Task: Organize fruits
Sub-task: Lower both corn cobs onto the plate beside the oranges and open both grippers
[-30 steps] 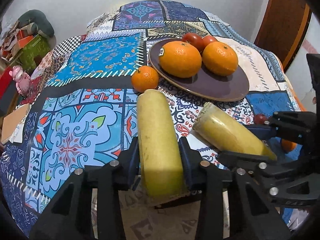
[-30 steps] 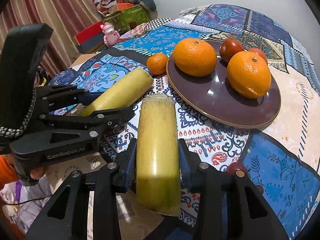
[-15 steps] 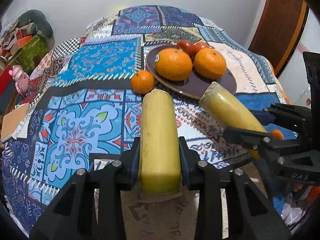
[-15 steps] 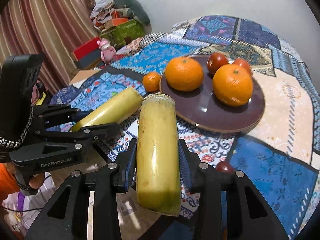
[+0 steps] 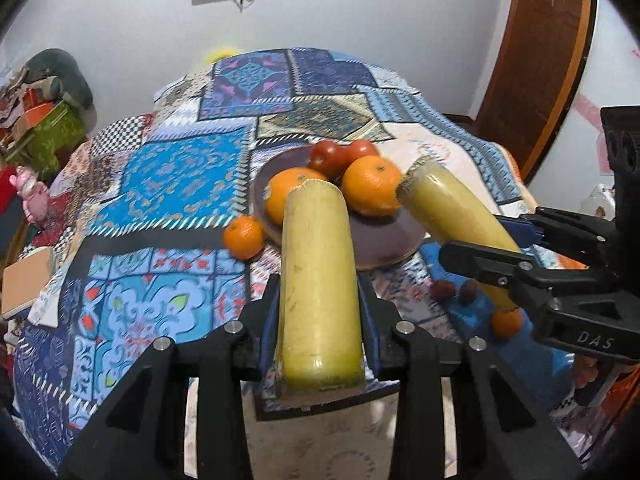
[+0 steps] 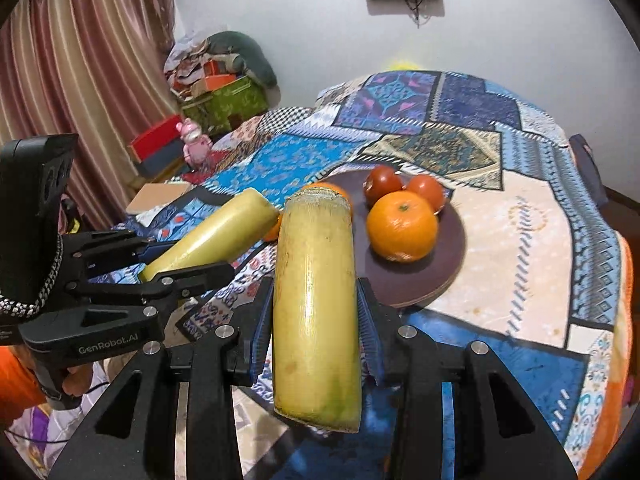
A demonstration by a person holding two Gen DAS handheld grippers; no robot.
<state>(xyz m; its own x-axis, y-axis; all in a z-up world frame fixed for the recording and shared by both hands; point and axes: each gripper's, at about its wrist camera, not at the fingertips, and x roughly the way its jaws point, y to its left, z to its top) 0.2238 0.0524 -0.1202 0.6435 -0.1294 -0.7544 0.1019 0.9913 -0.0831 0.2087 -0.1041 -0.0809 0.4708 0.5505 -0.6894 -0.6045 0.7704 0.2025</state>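
Observation:
My left gripper (image 5: 318, 296) is shut on a yellow-green cane piece (image 5: 320, 272), held above the patterned cloth and pointing at the brown plate (image 5: 384, 248). To its right my right gripper (image 5: 512, 248) is shut on a second cane piece (image 5: 448, 200), whose cut end hangs over the plate's near rim. In the right wrist view that gripper (image 6: 316, 312) clamps its cane piece (image 6: 316, 280), and the left gripper (image 6: 160, 260) holds the other one (image 6: 224, 232). The plate (image 6: 452, 256) carries two large oranges (image 6: 402, 226) and two red fruits (image 6: 384, 184). A small mandarin (image 5: 244, 236) lies left of the plate.
A patchwork cloth (image 5: 168, 176) covers the round table. Small red fruits (image 5: 442, 290) and a small orange (image 5: 506, 322) lie on the cloth under the right gripper. A cardboard piece (image 5: 24, 280) sits at the left edge. Boxes (image 6: 224, 96), a pink toy (image 6: 194, 146) and a curtain (image 6: 80, 60) stand beyond.
Both grippers have risen off the cloth with their cane pieces and tilted up. The plate and fruit now look farther and smaller, and the right cane piece has swung towards the plate.

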